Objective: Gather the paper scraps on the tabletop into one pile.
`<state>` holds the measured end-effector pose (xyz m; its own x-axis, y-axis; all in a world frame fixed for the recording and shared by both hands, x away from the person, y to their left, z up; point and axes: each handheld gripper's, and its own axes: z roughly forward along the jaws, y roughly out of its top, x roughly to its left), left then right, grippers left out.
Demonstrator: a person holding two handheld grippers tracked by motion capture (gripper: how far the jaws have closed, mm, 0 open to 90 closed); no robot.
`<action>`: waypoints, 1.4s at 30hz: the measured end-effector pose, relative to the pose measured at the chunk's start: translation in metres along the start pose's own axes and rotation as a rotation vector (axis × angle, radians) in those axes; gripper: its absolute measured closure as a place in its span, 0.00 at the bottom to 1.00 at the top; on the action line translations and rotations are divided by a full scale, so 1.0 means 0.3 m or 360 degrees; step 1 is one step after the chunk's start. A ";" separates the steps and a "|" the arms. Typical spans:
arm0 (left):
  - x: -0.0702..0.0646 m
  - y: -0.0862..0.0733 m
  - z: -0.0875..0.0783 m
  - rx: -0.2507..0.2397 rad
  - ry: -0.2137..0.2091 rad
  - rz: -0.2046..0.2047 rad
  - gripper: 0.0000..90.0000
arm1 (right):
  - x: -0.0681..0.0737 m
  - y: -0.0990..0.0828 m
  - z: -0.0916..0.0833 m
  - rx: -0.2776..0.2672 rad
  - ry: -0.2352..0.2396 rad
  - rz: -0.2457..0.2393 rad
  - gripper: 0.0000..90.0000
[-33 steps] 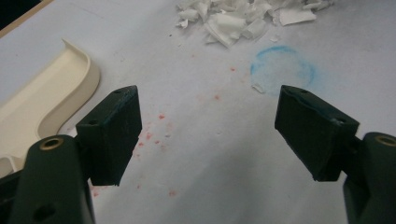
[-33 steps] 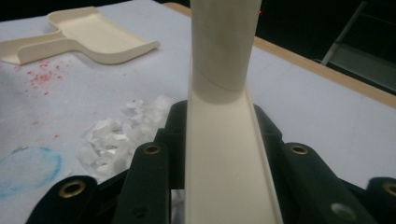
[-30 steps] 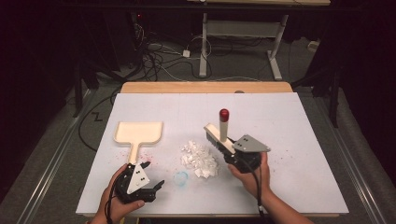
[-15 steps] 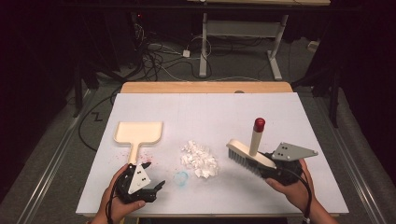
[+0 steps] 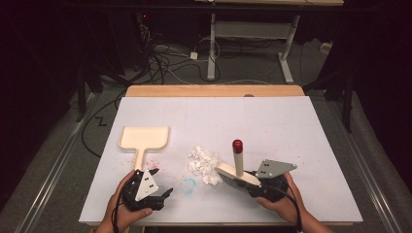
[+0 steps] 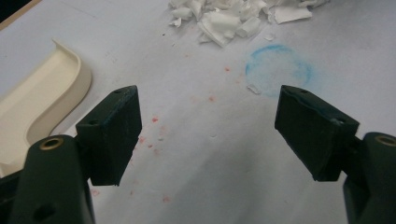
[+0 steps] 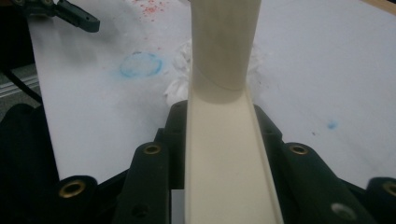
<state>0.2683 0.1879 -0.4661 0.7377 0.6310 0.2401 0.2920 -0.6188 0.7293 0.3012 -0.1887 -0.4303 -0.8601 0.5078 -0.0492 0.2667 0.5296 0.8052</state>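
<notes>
A cream brush (image 5: 239,175) with a red-tipped upright handle (image 5: 237,156) is gripped by its flat body in my right gripper (image 5: 247,184), which is shut on it. Its bristle end sits against the right side of a pile of white paper scraps (image 5: 204,163). In the right gripper view the jaws clamp the brush (image 7: 224,154) from both sides, with the scraps (image 7: 177,88) just beyond. A cream dustpan (image 5: 144,138) lies to the left, its handle pointing at my left gripper (image 5: 164,198). That left gripper (image 6: 208,130) is open and holds nothing, low over the board beside the dustpan (image 6: 42,107).
A white board (image 5: 291,126) covers the wooden table. A blue chalk ring (image 5: 188,184) and red specks (image 5: 153,160) mark it between the two grippers. Beyond the table's far edge are cables and a desk frame (image 5: 214,53) on the floor.
My right gripper swung the brush out to the right, then brought it back left against the scrap pile. The left gripper stayed put and open.
</notes>
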 end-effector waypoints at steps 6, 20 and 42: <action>0.003 -0.002 -0.001 -0.0001 0.0002 -0.0003 0.25 | 0.031 0.058 0.097 -0.0007 -0.0016 -0.0093 0.76; 0.001 -0.007 -0.007 -0.0001 0.0010 -0.0009 0.25 | 0.021 0.106 -0.003 -0.0107 0.0012 -0.0101 0.75; 0.016 -0.010 -0.016 -0.0031 0.0033 -0.0047 0.25 | 0.074 0.061 0.141 -0.0125 0.0299 -0.0189 0.76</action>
<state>0.2681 0.1951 -0.4641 0.7162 0.6585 0.2310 0.3017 -0.5907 0.7484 0.3053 -0.1391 -0.4418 -0.9513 0.3055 -0.0414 0.1303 0.5200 0.8441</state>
